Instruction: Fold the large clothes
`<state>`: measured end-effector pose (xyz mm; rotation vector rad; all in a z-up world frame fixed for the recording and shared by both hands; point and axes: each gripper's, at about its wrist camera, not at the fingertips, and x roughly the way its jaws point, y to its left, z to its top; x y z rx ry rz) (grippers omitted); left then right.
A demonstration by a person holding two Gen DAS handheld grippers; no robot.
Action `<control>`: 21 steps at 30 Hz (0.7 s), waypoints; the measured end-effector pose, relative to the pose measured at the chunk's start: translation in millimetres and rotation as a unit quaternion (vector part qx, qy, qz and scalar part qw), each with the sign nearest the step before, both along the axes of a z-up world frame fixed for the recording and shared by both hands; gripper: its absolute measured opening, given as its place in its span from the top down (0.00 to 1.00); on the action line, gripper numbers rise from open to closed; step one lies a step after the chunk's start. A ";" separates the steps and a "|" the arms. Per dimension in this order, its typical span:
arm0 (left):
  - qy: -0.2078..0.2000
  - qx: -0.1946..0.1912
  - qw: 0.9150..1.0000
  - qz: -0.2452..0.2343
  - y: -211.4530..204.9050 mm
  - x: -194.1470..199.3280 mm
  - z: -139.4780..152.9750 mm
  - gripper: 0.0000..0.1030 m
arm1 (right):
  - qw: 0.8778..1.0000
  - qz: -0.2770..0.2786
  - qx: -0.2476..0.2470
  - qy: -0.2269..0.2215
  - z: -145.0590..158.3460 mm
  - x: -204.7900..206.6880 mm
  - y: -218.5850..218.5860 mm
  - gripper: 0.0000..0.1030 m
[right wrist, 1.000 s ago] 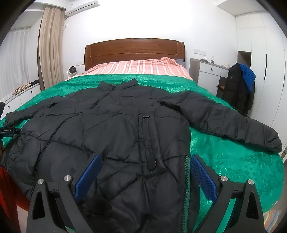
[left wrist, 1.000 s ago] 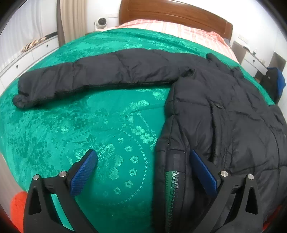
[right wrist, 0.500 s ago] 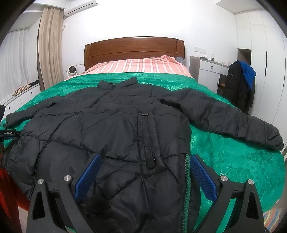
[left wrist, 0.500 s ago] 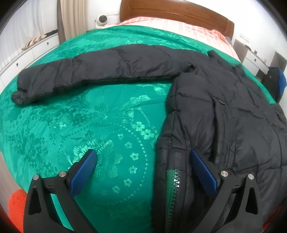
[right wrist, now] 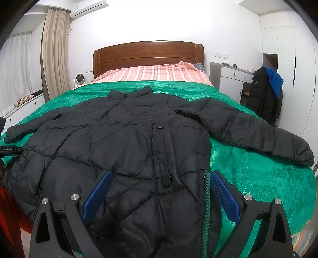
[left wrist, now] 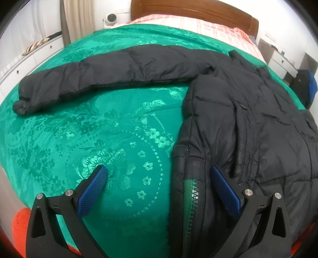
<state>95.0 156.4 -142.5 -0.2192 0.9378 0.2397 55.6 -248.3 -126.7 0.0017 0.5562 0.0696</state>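
Black puffer jacket (right wrist: 127,139) lies front-up on a bed w/ green floral bedspread (left wrist: 83,139), collar toward the wooden headboard (right wrist: 148,54), hem at the near edge. Both sleeves spread out sideways: left sleeve (left wrist: 103,73) stretches across the green spread, cuff near the bed's left side; right sleeve (right wrist: 258,133) angles out toward the right side, cuff close to the edge. Two snap buttons (right wrist: 166,179) visible on the front placket.

Left tongs (left wrist: 157,188) are spread wide, blue pads apart, nothing clamped. Left pad (left wrist: 91,190) sits over bare bedspread; right pad is over the jacket body, so the jacket's side edge w/ green zipper tape (left wrist: 191,200) runs up between the two pads. Can't tell if either pad touches fabric.

Right tongs (right wrist: 159,192) also spread wide, gripping nothing. Both pads are low over the jacket's hem area, straddling the lower placket; the right pad (right wrist: 224,196) is just beside the green zipper (right wrist: 204,190) at the jacket's right edge.

Beyond the spread: pink striped sheet (right wrist: 155,72) at the head of the bed, small white round device (right wrist: 79,78) by the headboard's left, beige curtain (right wrist: 52,53), AC unit (right wrist: 88,8) high on wall. Right side: white dresser (right wrist: 231,79) and a dark coat w/ blue lining (right wrist: 264,95) hanging next to it. Orange-red fabric (left wrist: 18,220) shows at the near-left edge, below the bed.
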 end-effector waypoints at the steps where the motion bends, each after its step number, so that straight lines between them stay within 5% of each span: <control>1: 0.000 0.001 1.000 0.000 -0.1 -1.1 2.1 0.01 | 1.000 0.000 0.000 0.000 0.2 -0.3 0.1 0.05; 12: -0.075 0.048 0.996 0.031 5.0 -19.9 44.1 0.00 | 1.000 -0.015 0.025 0.008 -1.4 2.3 -12.1 0.05; 21: -0.075 0.062 0.991 0.093 38.1 -25.1 36.1 0.01 | 0.992 -0.080 0.095 0.010 7.5 5.1 -65.2 0.05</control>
